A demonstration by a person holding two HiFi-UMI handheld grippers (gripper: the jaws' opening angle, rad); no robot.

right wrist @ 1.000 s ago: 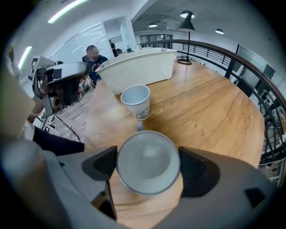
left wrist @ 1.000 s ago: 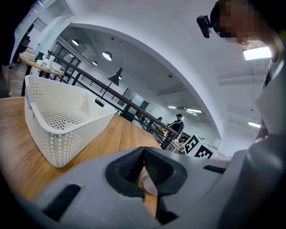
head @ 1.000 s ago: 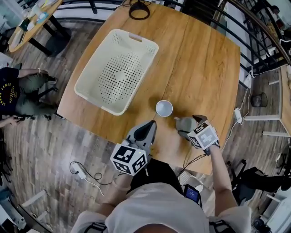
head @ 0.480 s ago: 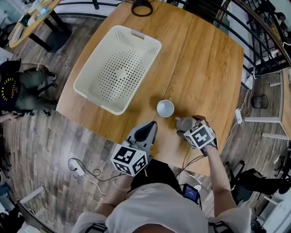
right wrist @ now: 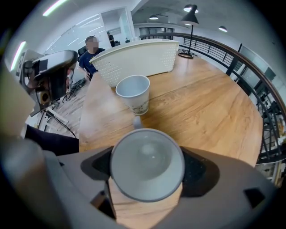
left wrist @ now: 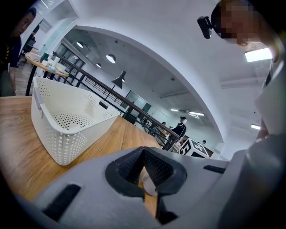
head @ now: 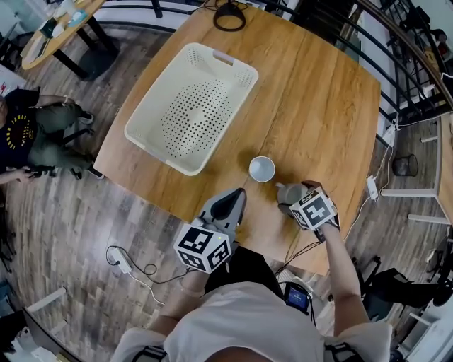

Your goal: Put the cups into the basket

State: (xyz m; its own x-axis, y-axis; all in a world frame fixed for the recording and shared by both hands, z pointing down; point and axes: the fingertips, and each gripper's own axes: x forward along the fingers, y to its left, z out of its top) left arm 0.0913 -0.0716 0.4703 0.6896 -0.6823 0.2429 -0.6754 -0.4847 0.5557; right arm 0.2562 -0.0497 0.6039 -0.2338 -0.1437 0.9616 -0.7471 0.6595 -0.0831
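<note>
A cream perforated basket [head: 159, 152] stands empty on the round wooden table's [head: 318, 106] far left. A white paper cup [head: 261, 169] stands upright near the front edge. Just right of it is a grey mug [head: 287, 193], and my right gripper [head: 293, 199] is shut on it. In the right gripper view the mug [right wrist: 146, 163] fills the space between the jaws, with the white cup [right wrist: 133, 91] and the basket [right wrist: 143, 56] beyond. My left gripper [head: 233, 199] hovers at the table's front edge, shut and holding nothing. Its own view shows the basket [left wrist: 58, 129] ahead to the left.
A black coiled cable [head: 231, 14] lies at the table's far edge. A seated person [head: 28, 134] is on the floor side at left, near another table [head: 56, 21]. A power strip with cord [head: 122, 266] lies on the floor. Railings run along the right.
The head view has shifted a little, sliding the table down and right in the picture. The right gripper stays at the grey mug; the left gripper and white cup keep their places.
</note>
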